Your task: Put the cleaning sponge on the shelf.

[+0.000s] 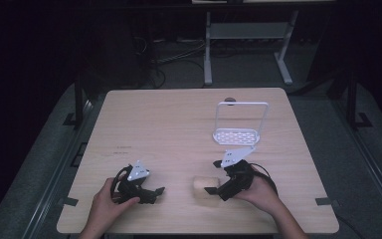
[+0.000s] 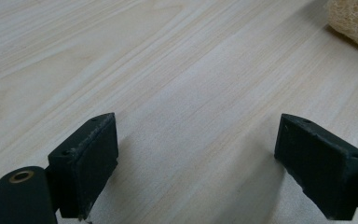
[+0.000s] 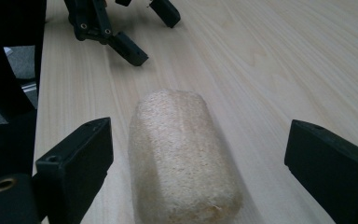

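Note:
A pale, rough loofah sponge [image 3: 182, 158] lies on the wooden table [image 1: 179, 124], a short cylinder on its side. My right gripper [image 3: 200, 163] is open, its jaws wide on either side of the sponge and not touching it; from above this right gripper [image 1: 214, 177] sits at the sponge's [image 1: 204, 188] right end. My left gripper [image 2: 200, 163] is open over bare wood, with the sponge's edge [image 2: 354, 18] at the top right. In the high view the left gripper [image 1: 151, 191] rests near the front edge, left of the sponge.
A white rack [image 1: 239, 124] with a perforated base and a tall wire frame stands on the table behind the right gripper. The table's front edge [image 1: 194, 230] is close to both hands. Dark floor, cables and a desk frame lie beyond.

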### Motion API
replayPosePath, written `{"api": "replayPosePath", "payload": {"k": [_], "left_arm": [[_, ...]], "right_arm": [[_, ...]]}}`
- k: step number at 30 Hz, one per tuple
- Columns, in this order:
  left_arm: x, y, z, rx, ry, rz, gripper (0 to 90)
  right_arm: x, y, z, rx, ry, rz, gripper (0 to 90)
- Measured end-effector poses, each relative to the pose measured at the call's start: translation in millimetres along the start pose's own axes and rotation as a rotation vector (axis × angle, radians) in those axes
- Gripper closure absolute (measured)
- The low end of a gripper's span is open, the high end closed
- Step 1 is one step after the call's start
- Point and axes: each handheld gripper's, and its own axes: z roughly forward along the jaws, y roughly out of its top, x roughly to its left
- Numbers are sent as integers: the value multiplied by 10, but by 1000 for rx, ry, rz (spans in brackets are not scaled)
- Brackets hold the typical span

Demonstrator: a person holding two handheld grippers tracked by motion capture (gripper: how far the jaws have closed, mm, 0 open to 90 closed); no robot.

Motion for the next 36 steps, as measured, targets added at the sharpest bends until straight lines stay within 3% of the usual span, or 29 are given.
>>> {"api": "replayPosePath", "payload": {"k": [14, 36], "left_arm": [[1, 0, -1, 1, 0, 2, 128], [0, 0, 0, 0, 0, 1, 128]], "right_arm": [[80, -19, 185, 50, 41, -38, 77], [113, -76, 394, 134, 48, -62, 79]]}}
